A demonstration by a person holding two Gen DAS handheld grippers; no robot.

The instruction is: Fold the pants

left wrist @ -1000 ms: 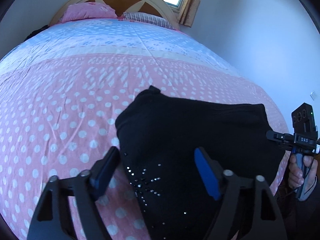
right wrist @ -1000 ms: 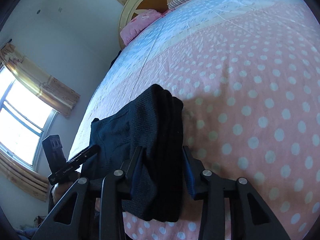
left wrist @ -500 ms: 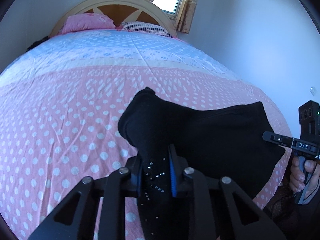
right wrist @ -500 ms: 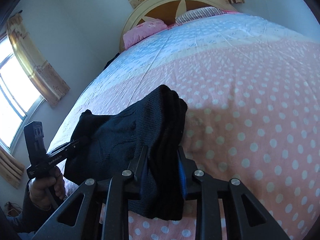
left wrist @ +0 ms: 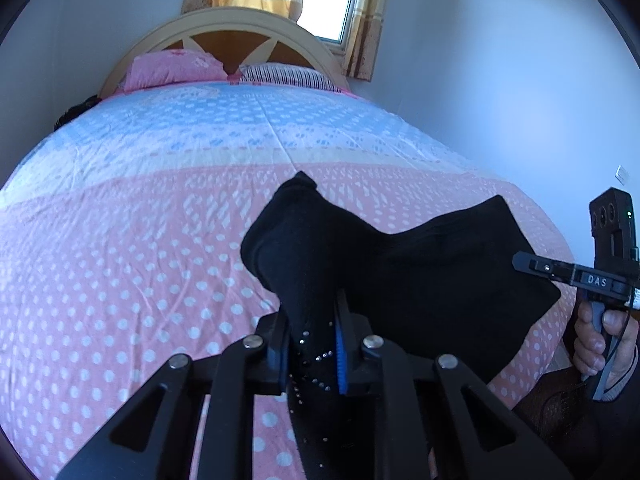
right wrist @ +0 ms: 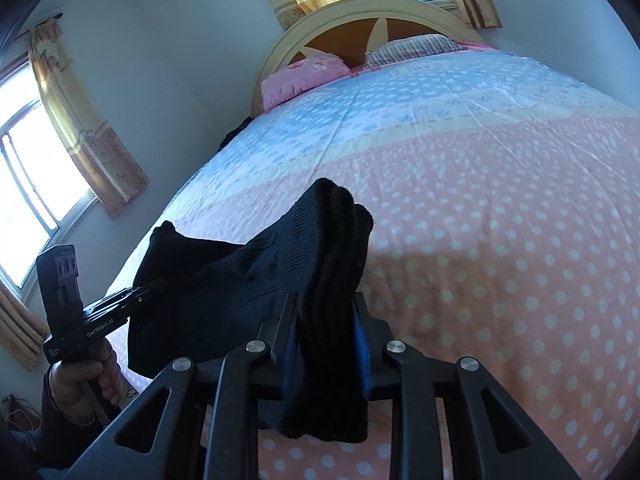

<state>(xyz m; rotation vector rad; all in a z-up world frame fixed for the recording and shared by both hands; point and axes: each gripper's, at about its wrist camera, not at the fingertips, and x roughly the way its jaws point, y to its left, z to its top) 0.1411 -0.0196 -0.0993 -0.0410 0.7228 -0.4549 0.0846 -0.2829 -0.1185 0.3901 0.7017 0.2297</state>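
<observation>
- Jaws of the left gripper [left wrist: 312, 344] pinch one end of the black pants [left wrist: 400, 280], low centre of frame
- Jaws of the right gripper [right wrist: 326, 344] clamp the other end
- Pants hang between them above the bed [left wrist: 140, 240], probably to carry the fold over

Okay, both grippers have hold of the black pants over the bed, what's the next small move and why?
Probably carry both ends forward together and lay the pants flat on the pink dotted bedspread. The left gripper and right gripper are each clamped on bunched fabric, and the cloth sags between them near the bed's edge.
</observation>
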